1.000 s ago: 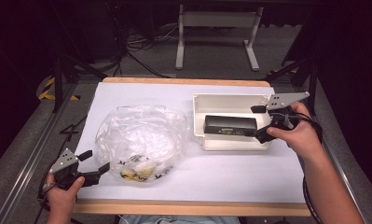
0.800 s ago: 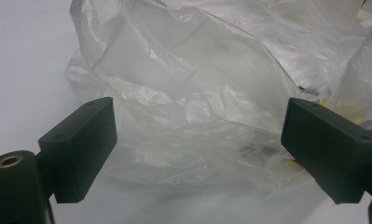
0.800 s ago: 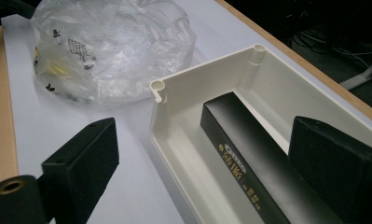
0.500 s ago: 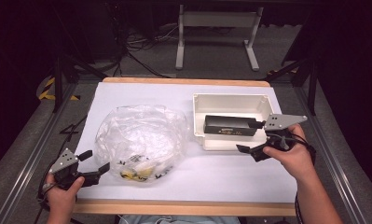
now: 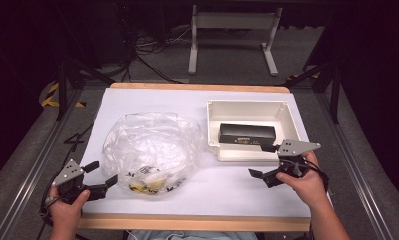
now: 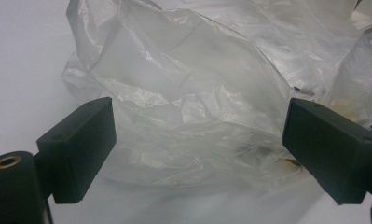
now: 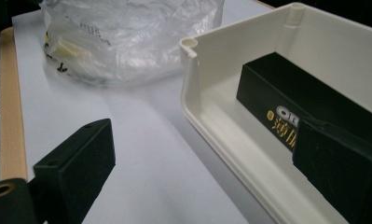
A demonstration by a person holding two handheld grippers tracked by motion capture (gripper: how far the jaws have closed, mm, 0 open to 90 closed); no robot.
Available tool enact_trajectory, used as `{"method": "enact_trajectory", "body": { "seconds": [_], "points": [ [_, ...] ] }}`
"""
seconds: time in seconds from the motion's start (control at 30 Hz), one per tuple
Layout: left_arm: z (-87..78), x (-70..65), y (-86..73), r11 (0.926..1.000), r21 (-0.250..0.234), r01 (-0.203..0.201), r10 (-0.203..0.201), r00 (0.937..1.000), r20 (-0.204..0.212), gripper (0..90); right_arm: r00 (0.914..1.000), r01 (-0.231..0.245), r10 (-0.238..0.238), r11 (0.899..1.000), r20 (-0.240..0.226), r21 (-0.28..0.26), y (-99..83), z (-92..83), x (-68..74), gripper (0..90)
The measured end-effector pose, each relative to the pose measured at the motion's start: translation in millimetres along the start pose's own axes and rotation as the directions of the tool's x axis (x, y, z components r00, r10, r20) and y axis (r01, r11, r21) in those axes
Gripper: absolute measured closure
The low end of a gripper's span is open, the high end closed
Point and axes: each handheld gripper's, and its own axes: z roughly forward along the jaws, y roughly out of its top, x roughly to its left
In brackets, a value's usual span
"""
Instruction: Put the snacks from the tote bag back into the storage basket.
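A crumpled clear plastic bag [image 5: 152,150] with small yellowish parts inside lies on the white table's left half. My left gripper [image 5: 101,173] rests open at the bag's near left edge. In the left gripper view the bag [image 6: 197,93] lies just ahead of the open left gripper [image 6: 200,149], apart from both pads. A white open box [image 5: 213,125] holds a black rectangular device [image 5: 247,134]. My right gripper [image 5: 263,161] hovers at the box's near right corner. Its jaws have just been opening and nothing is between them. From the right gripper [image 7: 207,172] the box wall [image 7: 193,88] and device [image 7: 286,98] are close ahead.
The table [image 5: 137,100] is covered in white paper with a wooden edge [image 5: 197,222] along the near side. Dark floor, cables and a metal stand [image 5: 232,35] lie beyond the far edge. Bare paper stretches between the bag and the box.
The right hand has come down and toward the near edge, from the box's right side to its near right corner. The left gripper and the bag have not moved.
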Motion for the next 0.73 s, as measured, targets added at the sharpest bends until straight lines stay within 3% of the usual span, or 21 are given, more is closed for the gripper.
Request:
{"method": "enact_trajectory", "body": {
  "seconds": [0.17, 0.3, 0.43, 0.57, 0.67, 0.73],
  "points": [
    [-0.1, -1.0, 0.0, 0.9999, -0.012, -0.011, 0.011, 0.9997, 0.022, 9.1, 0.9999, 0.001, -0.001, 0.999, 0.016, -0.035, -16.4, 6.0, -0.4, 6.4],
    [-1.6, -0.9, 0.0, 0.9998, -0.009, -0.018, 0.018, 0.9992, 0.034, 8.0, 0.9989, -0.036, 0.038, 0.997, 0.026, -0.071, -32.0, 12.5, -1.0, 6.1],
    [-1.5, 0.7, -0.5, 0.9996, -0.008, -0.025, 0.026, 0.9979, 0.059, 6.1, 0.9975, -0.054, 0.056, 0.997, 0.044, -0.052, -46.3, 19.4, -1.0, 5.9],
    [-1.7, 1.6, -0.4, 0.9996, -0.011, -0.027, 0.027, 0.9974, 0.066, 5.5, 0.9966, -0.076, 0.077, 0.997, 0.030, -0.023, -52.5, 21.4, 0.3, 6.0],
    [-1.1, 3.2, -1.0, 0.9997, -0.016, -0.016, 0.017, 0.9978, 0.064, 5.0, 0.9960, -0.074, 0.075, 0.997, 0.050, -0.023, -53.1, 19.3, 0.7, 6.2],
    [-0.7, 3.0, -0.7, 0.9997, -0.016, -0.017, 0.018, 0.9978, 0.063, 4.8, 0.9931, -0.096, 0.097, 0.995, 0.066, -0.019, -55.9, 18.0, -2.0, 6.2]
  ]
}}
